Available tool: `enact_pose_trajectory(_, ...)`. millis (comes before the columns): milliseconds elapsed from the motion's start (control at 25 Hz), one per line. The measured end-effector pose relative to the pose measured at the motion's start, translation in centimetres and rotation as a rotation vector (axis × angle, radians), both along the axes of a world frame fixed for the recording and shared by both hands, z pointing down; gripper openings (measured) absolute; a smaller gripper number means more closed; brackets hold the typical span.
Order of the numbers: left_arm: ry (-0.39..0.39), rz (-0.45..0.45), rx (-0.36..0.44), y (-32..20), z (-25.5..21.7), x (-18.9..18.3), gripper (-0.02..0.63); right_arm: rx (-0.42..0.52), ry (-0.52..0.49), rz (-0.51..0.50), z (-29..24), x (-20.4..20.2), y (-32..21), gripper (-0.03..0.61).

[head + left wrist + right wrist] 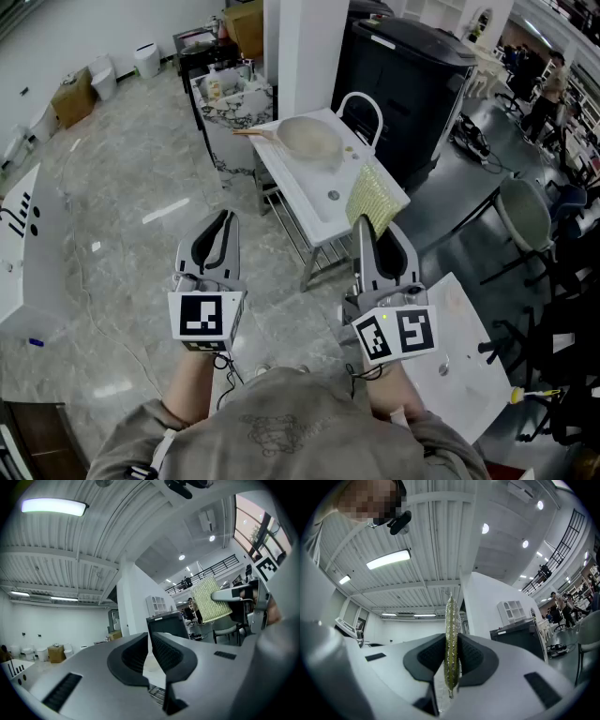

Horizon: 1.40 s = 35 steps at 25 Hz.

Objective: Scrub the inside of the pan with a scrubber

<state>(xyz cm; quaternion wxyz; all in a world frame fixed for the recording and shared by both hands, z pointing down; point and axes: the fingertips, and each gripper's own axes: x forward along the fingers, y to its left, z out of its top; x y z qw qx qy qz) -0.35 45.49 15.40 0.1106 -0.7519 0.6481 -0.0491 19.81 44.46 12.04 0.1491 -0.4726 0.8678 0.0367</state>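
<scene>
The pan (307, 141) lies at the far end of the white surface (317, 217). Its pale bowl faces up and its handle (251, 132) points to the left in the head view. Nothing touches it yet.

The scrubber (375, 197), a yellow-green mesh pad, is well short of the pan, held up in the air over the near part of the surface. The right gripper (367, 231) has its fingers pinching the pad's lower edge. In the right gripper view the pad (451, 634) stands edge-on between the pads, with most of it rising free above them.

The left gripper (222, 225) hangs beside it over the floor, its fingers pressed together on nothing.

The step in hand looks like the approach, so scrubbing has not begun. To do it well:
- Carry the pad forward and tip the right gripper down, so the pad's flat face meets the bowl rather than its thin edge.
- The pinch is near one edge, so the pad may fold or slip under pressure. Light circular strokes should suit it.
- The left gripper could steady the handle, since a loose pan will likely slide.

A black bin (412, 84) stands behind the surface.
</scene>
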Motion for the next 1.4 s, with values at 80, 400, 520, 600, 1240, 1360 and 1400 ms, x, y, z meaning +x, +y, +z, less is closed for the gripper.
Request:
enact_pose_trajectory(80,0.003,-0.003,-0.010,-0.2,0.2,0.0,0.038,0.000,-0.006,-0.005,0.0,0.2,-0.1,0.074)
enact_pose_trajectory(400,-0.004,0.001,-0.013,-0.7,0.6,0.7,0.038,0.011,0.031,-0.011,0.1,1.1,-0.4,0.075)
enact_pose_trajectory(520,-0.009,-0.002,-0.010,-0.8,0.6,1.4,0.038,0.015,0.056,-0.018,0.5,1.6,-0.7,0.075)
enact_pose_trajectory(600,-0.009,-0.009,-0.011,-0.9,0.6,1.8,0.038,0.015,0.071,-0.020,0.8,2.1,-1.1,0.075)
enact_pose_trajectory(1240,-0.030,-0.088,-0.060,-2.2,3.9,3.7,0.038,-0.001,0.089,-0.071,4.1,4.8,-4.5,0.075)
enact_pose_trajectory(1360,-0.025,-0.086,-0.041,-3.0,4.2,3.4,0.038,-0.001,0.096,-0.078,4.8,4.4,-5.5,0.075)
enact_pose_trajectory(1400,-0.022,-0.086,-0.034,-3.3,4.3,3.2,0.038,0.000,0.098,-0.079,5.1,4.1,-5.8,0.075)
